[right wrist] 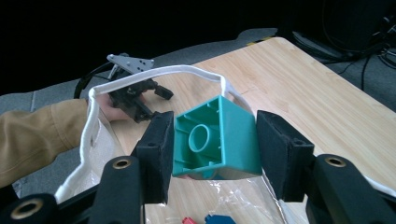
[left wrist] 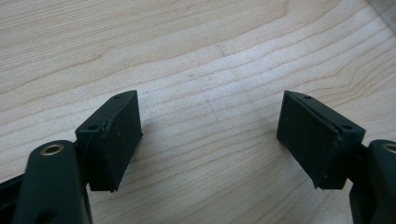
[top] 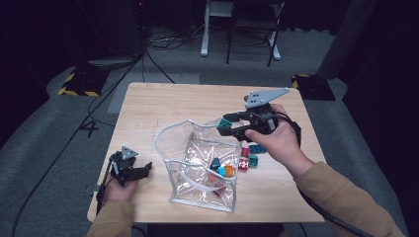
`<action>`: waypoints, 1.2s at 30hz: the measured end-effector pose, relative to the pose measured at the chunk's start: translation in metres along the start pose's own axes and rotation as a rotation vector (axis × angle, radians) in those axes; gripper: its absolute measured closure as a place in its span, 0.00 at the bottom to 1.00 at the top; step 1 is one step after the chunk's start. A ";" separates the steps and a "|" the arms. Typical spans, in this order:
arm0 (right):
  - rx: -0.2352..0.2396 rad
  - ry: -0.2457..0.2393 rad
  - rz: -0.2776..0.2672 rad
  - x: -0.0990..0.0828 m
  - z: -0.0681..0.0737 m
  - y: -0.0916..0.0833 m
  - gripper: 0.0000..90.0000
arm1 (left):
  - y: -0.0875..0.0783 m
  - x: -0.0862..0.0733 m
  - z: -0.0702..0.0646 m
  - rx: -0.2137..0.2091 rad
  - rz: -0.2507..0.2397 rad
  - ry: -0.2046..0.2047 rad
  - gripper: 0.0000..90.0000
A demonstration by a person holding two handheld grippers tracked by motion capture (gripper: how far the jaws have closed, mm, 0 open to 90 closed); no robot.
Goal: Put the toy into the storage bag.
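1. One teal block [right wrist: 215,138] clamped between the pads of the right gripper [top: 228,126], hollow underside turned toward that gripper's camera, poised over the open mouth of the bag at its far right rim.
2. One clear plastic bag [top: 195,170] with a white-edged rim, standing open in the middle of the wooden table [top: 163,106].
3. Inside the bag, about four small blocks showing through the plastic: a dark teal one [top: 215,163], a light blue one [top: 222,171], an orange one [top: 230,170] and a red one lower down; exact count hard to settle behind the creases and glare.
4. Just right of the bag on the table, four loose blocks: two red [top: 243,164], one blue [top: 257,148], one green [top: 253,161], partly covered by the right hand [top: 276,140].
5. Left gripper [top: 132,170] resting at the near left edge of the table, well apart from the bag, jaws spread wide with only bare wood between the pads [left wrist: 119,140].
6. In the right gripper view, the bag's lower part cut off by the frame and by the jaws; only slivers of a red and a blue block peeking at the bottom edge.
7. Room beyond the table dark, details there hard to make out.
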State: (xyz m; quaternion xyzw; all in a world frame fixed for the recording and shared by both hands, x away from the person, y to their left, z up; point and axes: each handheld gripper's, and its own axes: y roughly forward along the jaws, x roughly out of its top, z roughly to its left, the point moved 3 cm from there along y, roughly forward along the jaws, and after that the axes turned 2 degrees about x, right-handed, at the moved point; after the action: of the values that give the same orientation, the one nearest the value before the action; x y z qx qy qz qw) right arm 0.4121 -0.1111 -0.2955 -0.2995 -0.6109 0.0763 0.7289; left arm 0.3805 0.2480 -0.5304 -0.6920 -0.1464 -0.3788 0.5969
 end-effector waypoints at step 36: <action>0.095 0.003 0.186 -0.034 0.023 0.062 0.55 | 0.000 0.000 0.000 0.000 0.000 0.000 0.25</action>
State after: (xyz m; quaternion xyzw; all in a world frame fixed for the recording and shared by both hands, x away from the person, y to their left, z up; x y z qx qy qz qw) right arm 0.3982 -0.0691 -0.3557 -0.3203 -0.5751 0.1719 0.7329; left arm 0.3806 0.2480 -0.5304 -0.6919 -0.1463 -0.3788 0.5970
